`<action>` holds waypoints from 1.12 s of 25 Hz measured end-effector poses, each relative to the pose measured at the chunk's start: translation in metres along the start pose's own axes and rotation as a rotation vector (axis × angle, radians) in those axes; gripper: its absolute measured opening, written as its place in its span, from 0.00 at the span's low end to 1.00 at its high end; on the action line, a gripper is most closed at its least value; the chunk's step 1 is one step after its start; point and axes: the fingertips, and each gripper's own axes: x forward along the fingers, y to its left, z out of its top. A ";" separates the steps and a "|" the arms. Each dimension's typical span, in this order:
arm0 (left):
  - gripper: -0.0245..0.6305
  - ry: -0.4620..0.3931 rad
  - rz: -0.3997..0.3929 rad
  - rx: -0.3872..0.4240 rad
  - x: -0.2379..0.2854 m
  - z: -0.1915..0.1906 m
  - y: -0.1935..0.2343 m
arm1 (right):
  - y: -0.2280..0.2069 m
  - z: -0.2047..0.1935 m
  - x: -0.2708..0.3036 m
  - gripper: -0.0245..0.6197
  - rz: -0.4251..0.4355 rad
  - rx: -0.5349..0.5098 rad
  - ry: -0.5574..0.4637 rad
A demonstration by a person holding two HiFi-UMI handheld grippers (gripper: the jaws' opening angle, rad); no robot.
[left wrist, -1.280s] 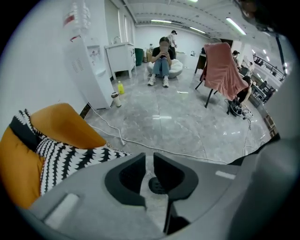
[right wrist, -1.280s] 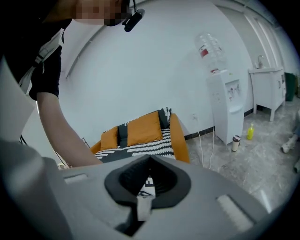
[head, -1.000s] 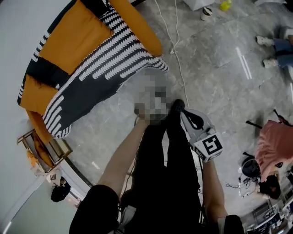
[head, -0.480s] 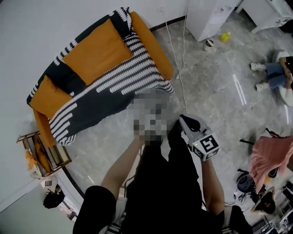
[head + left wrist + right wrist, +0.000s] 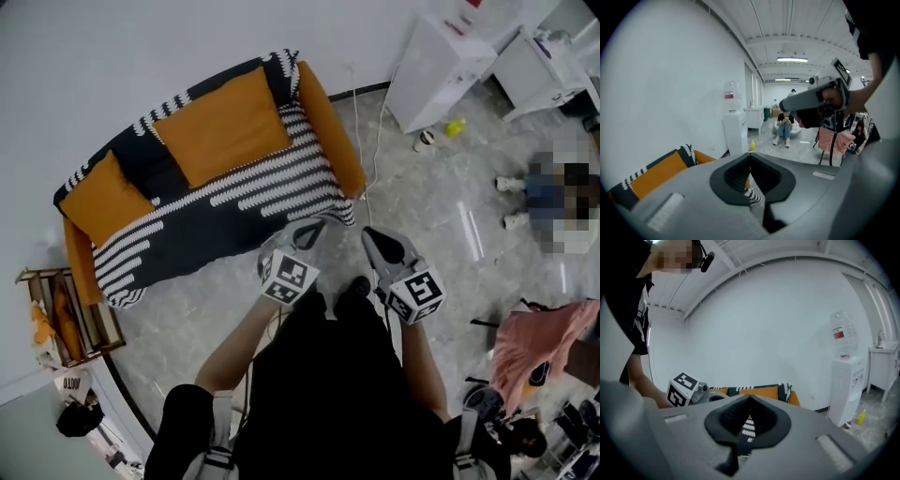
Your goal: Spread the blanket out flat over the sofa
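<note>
Left tongs just clenched shut, right tongs shut, both empty

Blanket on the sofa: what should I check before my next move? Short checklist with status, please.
1. Blanket covers the sofa seat: ok.
2. Blanket free of big folds: ok in the head view; fine wrinkles cannot tell.
3. Left claw empty: ok, jaws have just been closing, now shut on nothing.
4. Right claw empty: ok, shut.
5. Both claws clear of the blanket: ok, held apart from the sofa.
</note>
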 end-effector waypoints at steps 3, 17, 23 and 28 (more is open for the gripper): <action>0.06 -0.093 0.023 -0.020 -0.028 0.026 0.020 | 0.011 0.022 0.014 0.04 -0.013 -0.015 -0.039; 0.06 -0.338 0.027 -0.169 -0.135 0.095 0.060 | 0.080 0.083 0.052 0.04 0.062 -0.082 -0.126; 0.06 -0.378 0.006 -0.200 -0.152 0.099 0.059 | 0.103 0.085 0.055 0.04 0.099 -0.084 -0.133; 0.06 -0.399 0.008 -0.235 -0.156 0.099 0.062 | 0.116 0.079 0.059 0.04 0.109 -0.088 -0.111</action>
